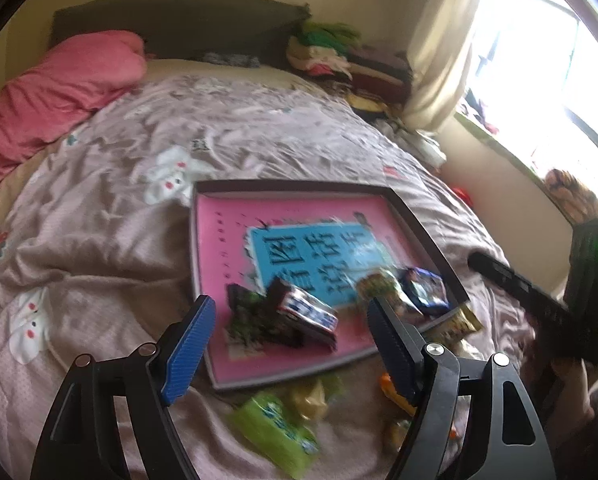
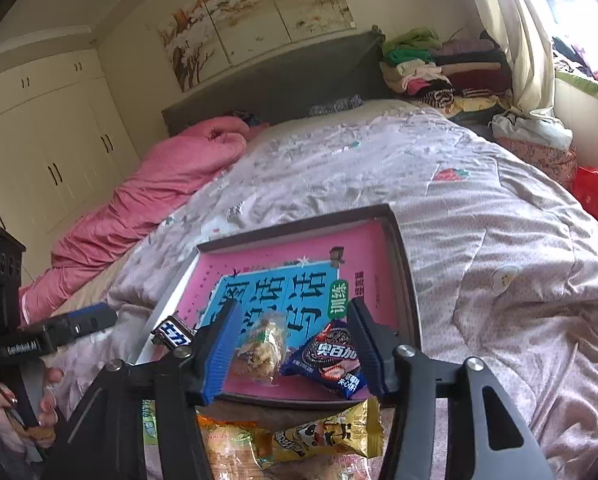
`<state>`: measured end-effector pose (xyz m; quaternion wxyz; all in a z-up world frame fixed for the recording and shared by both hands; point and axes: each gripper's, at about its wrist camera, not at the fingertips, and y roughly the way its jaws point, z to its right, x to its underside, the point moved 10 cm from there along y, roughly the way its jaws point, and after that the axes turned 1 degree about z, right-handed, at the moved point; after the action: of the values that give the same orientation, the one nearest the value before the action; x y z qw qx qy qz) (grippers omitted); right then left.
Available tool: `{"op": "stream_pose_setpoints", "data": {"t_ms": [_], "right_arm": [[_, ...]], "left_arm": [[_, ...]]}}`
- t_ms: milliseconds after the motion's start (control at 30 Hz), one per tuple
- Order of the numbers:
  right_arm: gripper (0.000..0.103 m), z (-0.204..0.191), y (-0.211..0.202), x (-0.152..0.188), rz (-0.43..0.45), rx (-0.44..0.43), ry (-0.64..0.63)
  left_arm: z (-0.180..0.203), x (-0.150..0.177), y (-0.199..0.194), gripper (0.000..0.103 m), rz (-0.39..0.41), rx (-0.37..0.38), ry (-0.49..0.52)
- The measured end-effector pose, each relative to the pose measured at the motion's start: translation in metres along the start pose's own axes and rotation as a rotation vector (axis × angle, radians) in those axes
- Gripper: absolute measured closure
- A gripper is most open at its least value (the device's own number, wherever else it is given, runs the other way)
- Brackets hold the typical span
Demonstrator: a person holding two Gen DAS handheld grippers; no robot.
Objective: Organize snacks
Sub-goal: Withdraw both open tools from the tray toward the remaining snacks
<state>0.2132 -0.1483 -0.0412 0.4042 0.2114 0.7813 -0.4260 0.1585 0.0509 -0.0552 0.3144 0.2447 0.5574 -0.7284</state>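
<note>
Left claw [image 1: 291, 332] open, empty, right claw [image 2: 295, 348] open over tray [image 2: 403, 264] near edge, 2 packets [image 2: 327, 356] between fingers

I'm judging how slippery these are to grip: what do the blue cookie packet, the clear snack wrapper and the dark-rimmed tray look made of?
The blue cookie packet looks like glossy printed plastic film, crinkled and catching light. The clear snack wrapper seems thin transparent plastic, its contents visible through it. The dark-rimmed tray looks like rigid cardboard or board with a matte edge, though that is uncertain.
</note>
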Motion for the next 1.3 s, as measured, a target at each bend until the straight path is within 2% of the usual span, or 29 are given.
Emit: {"op": "stream_pose_setpoints", "data": {"t_ms": [233, 400, 533, 933, 1300], "right_arm": [[0.045, 0.009, -0.014, -0.006, 0.032, 0.009, 0.024], [0.044, 0.014, -0.022, -0.01, 0.05, 0.015, 0.037], [0.043, 0.015, -0.029, -0.009, 0.057, 0.015, 0.038], [0.041, 0.015, -0.048, 0.001, 0.053, 0.023, 0.028], [0.041, 0.015, -0.056, 0.019, 0.016, 0.033, 0.013]], "left_arm": [[0.022, 0.01, -0.001, 0.024, -0.019, 0.003, 0.062], [0.027, 0.012, -0.005, 0.024, -0.026, 0.042, 0.026], [0.031, 0.015, -0.008, 0.024, -0.028, 0.039, 0.03], [0.038, 0.025, -0.017, 0.024, -0.038, 0.028, 0.051], [0.045, 0.037, -0.02, 0.024, -0.057, 0.026, 0.074]]}}
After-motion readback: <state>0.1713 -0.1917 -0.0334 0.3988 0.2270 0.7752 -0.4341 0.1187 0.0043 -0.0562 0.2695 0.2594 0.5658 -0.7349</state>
